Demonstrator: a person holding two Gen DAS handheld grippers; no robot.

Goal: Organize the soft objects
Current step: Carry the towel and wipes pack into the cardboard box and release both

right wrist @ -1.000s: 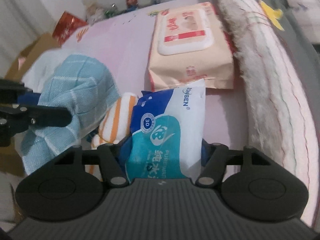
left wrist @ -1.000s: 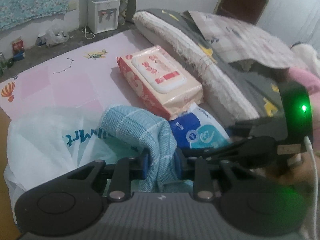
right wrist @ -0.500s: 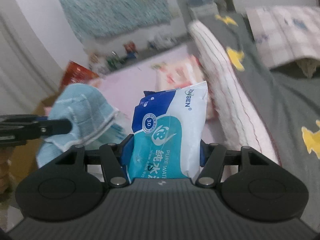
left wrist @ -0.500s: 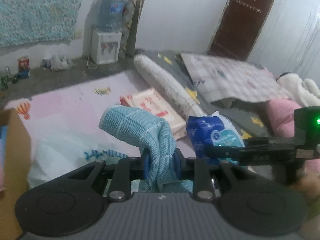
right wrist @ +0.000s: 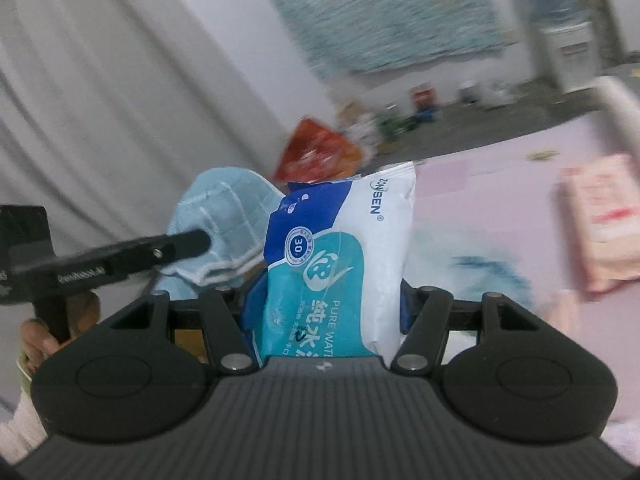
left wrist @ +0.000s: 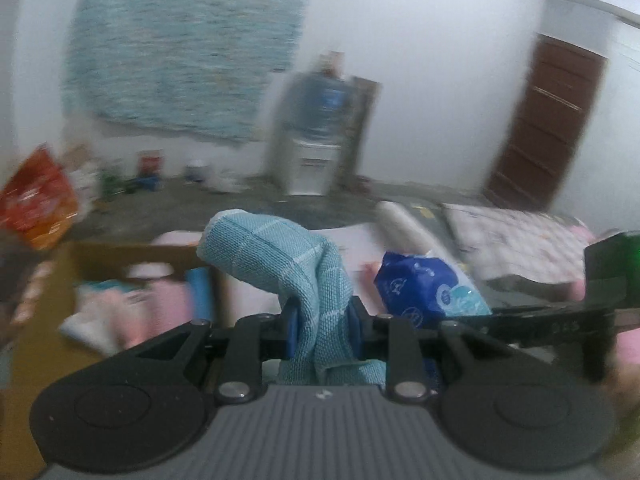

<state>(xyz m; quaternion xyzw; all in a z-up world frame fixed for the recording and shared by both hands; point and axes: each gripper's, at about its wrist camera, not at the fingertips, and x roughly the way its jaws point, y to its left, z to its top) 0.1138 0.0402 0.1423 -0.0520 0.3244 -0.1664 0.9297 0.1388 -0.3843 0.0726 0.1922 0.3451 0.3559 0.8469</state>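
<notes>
Gripping blue cloth (left wrist: 296,264) left, wipes pack (right wrist: 340,264) right, both aloft.

Water dispenser (left wrist: 316,136) against white wall. Teal hanging (left wrist: 188,44) to its left, brown door (left wrist: 548,124) to its right, red bag (left wrist: 34,204) far left.

A lived-in room of a home, with bedding laid out at floor level.

A water dispenser (left wrist: 316,140) stands against the far white wall beside a teal woven hanging (left wrist: 180,44); a brown door (left wrist: 548,124) lies far right, a grey curtain (right wrist: 100,100) to the left, a pink play mat (right wrist: 500,168) and patterned quilt (left wrist: 516,240) nearer (all motion-blurred).
</notes>
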